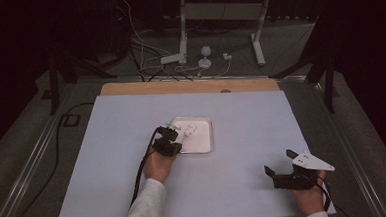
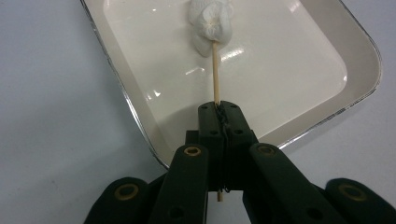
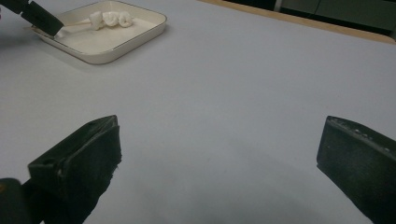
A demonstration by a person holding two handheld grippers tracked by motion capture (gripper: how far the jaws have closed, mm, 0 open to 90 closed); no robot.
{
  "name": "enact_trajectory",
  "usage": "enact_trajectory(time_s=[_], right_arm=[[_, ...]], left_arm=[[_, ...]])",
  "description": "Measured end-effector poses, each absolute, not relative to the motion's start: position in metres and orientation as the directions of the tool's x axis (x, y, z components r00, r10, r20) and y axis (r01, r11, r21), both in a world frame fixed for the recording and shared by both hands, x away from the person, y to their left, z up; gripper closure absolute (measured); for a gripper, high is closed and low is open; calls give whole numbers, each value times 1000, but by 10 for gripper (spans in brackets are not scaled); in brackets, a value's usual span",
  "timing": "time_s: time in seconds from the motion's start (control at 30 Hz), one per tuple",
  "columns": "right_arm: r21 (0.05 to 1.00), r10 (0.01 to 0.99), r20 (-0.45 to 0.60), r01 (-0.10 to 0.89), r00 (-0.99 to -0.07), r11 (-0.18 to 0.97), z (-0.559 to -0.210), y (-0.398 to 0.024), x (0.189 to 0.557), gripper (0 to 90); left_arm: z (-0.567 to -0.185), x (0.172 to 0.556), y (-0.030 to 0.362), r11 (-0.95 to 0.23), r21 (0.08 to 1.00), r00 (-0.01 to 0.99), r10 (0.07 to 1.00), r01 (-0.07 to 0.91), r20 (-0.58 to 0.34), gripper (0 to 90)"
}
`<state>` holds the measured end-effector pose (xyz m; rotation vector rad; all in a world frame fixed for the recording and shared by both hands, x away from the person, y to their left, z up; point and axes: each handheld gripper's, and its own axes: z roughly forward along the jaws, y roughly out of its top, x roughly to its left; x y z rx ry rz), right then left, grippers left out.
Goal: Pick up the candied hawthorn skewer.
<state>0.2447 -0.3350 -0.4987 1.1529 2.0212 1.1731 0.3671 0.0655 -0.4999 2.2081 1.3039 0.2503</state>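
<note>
- Left gripper [image 2: 223, 121]: jaws together, clamped on a thin wooden stick [image 2: 215, 70]. Stick runs out past the tips & a short bit pokes out behind them too.
- Far end of stick is stuck into white lumpy pieces [image 2: 211, 23] (soft-looking, can't tell what exactly). In the right gripper view there are approx 3 lumps in a row on the stick [image 3: 111, 19].
- Lumps sit over the white tray [image 2: 299, 51], toward its far side in the left gripper view; can't tell if they touch the tray floor or hang just above it.
- High view: left gripper [image 1: 172, 137] is at the tray's left near corner, tips over the rim; left hand [image 1: 159, 165] behind it, pale sleeve [image 1: 146, 206] coming in from the bottom edge, black cable [image 1: 139, 176] trailing back toward the near edge.
- Tray [image 1: 203, 145]: shallow, square w/ rounded corners, thin metallic rim, glossy inside. Sits roughly mid-table.
- Right gripper [image 3: 219, 154]: jaws wide apart, nothing between them, just bare table surface.
- High view: right gripper [image 1: 279, 173] is at near right of the table, well apart from tray, held by right hand [image 1: 310, 197]; grey three-cornered plate [image 1: 311, 161] on top.
- Table [image 1: 241, 116]: pale blue-grey sheet over a wooden board [image 1: 190, 86], wood strip showing along the far edge.
- Beyond the table: dark floor, white frame legs [image 1: 221, 17], loose cables [image 1: 148, 61].
</note>
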Motion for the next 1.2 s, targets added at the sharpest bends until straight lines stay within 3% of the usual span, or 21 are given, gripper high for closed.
enact_trajectory(time_s=[0.53,1.2], right_arm=[[885,858,94,437,-505,160,-491,-331,246,0],[888,794,237,457,-560,57,-464,-303,279,0]], left_arm=[[-485,340,89,-285,686,544,817,669,-191,900],[-475,318,104,-260,769,615,760,584,-209,900]])
